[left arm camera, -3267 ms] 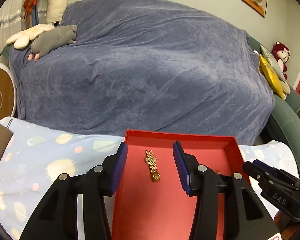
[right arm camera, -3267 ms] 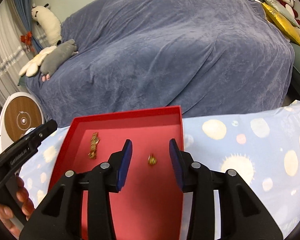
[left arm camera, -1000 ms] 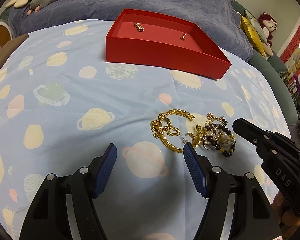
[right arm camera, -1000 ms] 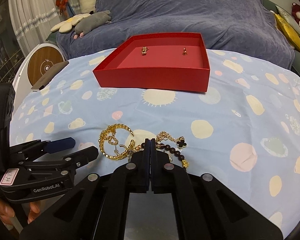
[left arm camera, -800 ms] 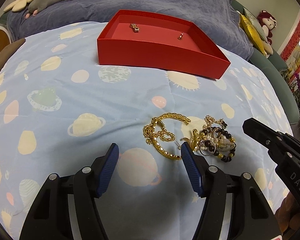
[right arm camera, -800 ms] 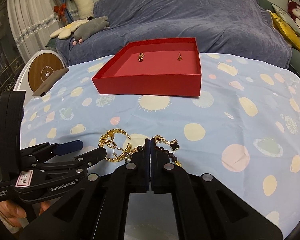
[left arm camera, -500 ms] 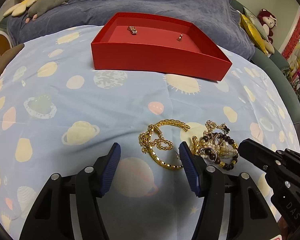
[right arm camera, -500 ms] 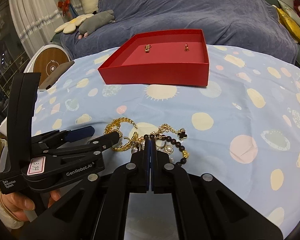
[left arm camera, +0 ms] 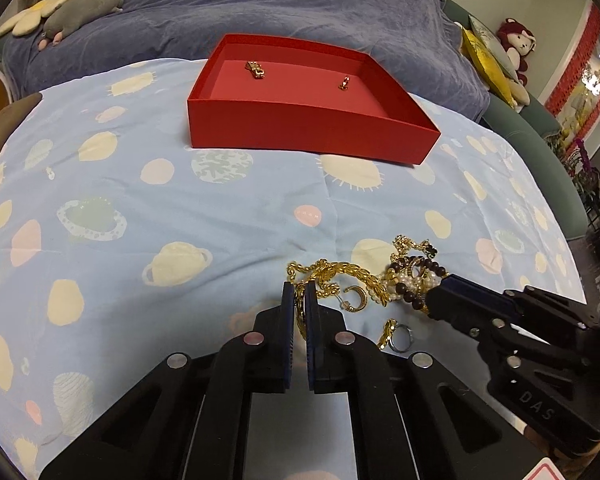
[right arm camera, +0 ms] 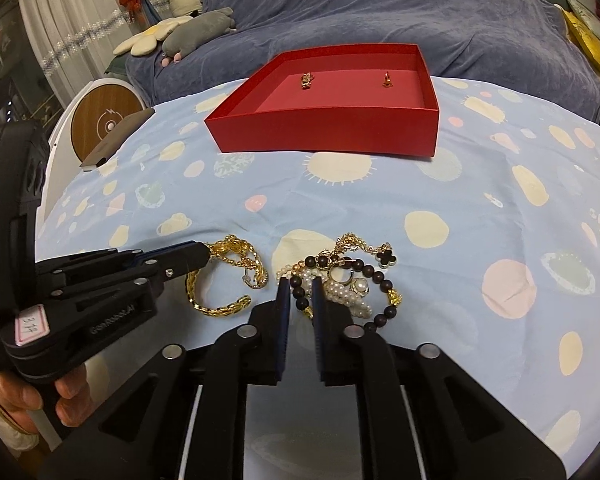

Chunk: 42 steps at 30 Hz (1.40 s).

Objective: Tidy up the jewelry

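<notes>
A tangle of jewelry lies on the planet-print cloth. My left gripper (left arm camera: pixel 299 288) is shut on the gold chain bracelet (left arm camera: pixel 340 270), whose links show between the pads; the same chain (right arm camera: pixel 220 308) curls beside that gripper's tip in the right wrist view. My right gripper (right arm camera: pixel 300 284) has its jaws opening a little, with the dark bead bracelet (right arm camera: pixel 380 276) between them and the pads not pressing on it. Pearls and a clover pendant are tangled with the beads. The red box (left arm camera: pixel 312 132) stands farther back and holds a gold piece (left arm camera: pixel 256 69) and a small earring (left arm camera: pixel 344 82).
A loose ring (left arm camera: pixel 400 336) and a small hoop earring (left arm camera: pixel 356 298) lie near the pile. Behind the table is a sofa under a blue blanket (left arm camera: pixel 300 4) with plush toys (right arm camera: pixel 196 36). A round wood-faced disc (right arm camera: pixel 104 120) stands at the left. A hand (right arm camera: pixel 72 400) holds the left gripper.
The left jaws have closed from wide open onto the gold chain. The right jaws, shut before, have parted slightly around the bead bracelet. A ring now lies apart from the pile.
</notes>
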Each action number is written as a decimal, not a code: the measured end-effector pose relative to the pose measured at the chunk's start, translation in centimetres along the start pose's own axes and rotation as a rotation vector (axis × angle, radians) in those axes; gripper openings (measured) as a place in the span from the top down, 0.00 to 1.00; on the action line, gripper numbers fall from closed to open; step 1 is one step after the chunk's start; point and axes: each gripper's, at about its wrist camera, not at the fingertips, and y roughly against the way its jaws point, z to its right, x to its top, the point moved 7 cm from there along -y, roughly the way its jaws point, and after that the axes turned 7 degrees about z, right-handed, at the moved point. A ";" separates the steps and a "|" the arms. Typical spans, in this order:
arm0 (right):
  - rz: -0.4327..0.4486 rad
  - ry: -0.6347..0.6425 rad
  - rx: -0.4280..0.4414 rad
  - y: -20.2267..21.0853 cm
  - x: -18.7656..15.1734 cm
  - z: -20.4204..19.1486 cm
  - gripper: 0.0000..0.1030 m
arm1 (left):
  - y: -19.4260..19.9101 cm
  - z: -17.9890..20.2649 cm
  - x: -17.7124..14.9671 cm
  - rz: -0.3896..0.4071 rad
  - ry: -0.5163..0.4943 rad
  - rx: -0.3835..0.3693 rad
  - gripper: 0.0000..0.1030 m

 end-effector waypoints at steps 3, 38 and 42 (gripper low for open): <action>-0.011 0.013 0.015 -0.1 -0.4 -0.7 0.79 | 1.3 -0.3 0.5 0.025 0.006 -0.010 0.97; 0.041 0.100 0.195 -1.8 -1.1 -5.0 0.80 | 5.5 -0.5 0.4 -0.018 0.128 -0.245 1.00; -0.026 0.089 0.118 -2.6 -1.6 -3.6 0.80 | 4.3 -1.4 -0.5 -0.073 0.136 -0.202 0.99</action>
